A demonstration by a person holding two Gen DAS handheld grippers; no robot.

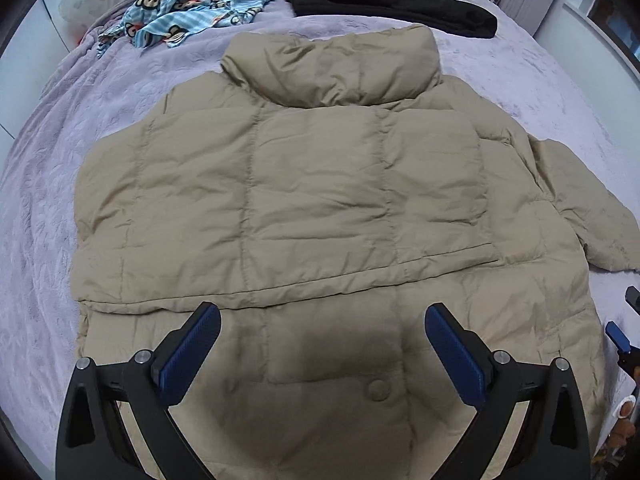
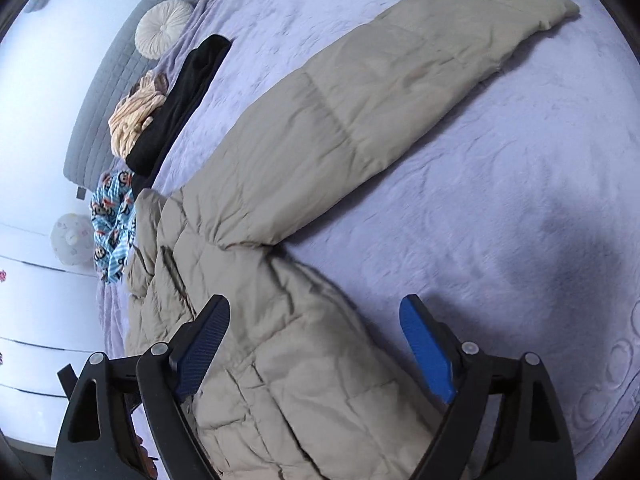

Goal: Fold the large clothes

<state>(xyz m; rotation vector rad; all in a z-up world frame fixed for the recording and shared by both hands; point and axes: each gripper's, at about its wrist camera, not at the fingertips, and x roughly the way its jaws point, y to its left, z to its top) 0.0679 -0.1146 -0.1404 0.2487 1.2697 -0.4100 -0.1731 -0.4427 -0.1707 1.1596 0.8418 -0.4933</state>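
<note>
Since the beige puffer jacket lies flat on the purple bedspread with one sleeve already folded across it, both the left gripper and right gripper hover spread wide and empty, probably lining up for the outstretched sleeve.

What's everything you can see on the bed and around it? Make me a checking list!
Surface: lilac bedspread, wrinkled.
Job's things: beige puffer jacket lying flat, one sleeve stretched out sideways.
Clutter: black garment, monkey-print cloth, striped cloth, round cushion.
Grippers: left gripper open above the jacket; right gripper open, nothing held.
Cables: nothing seen.
Surroundings: grey headboard, white drawers.
</note>
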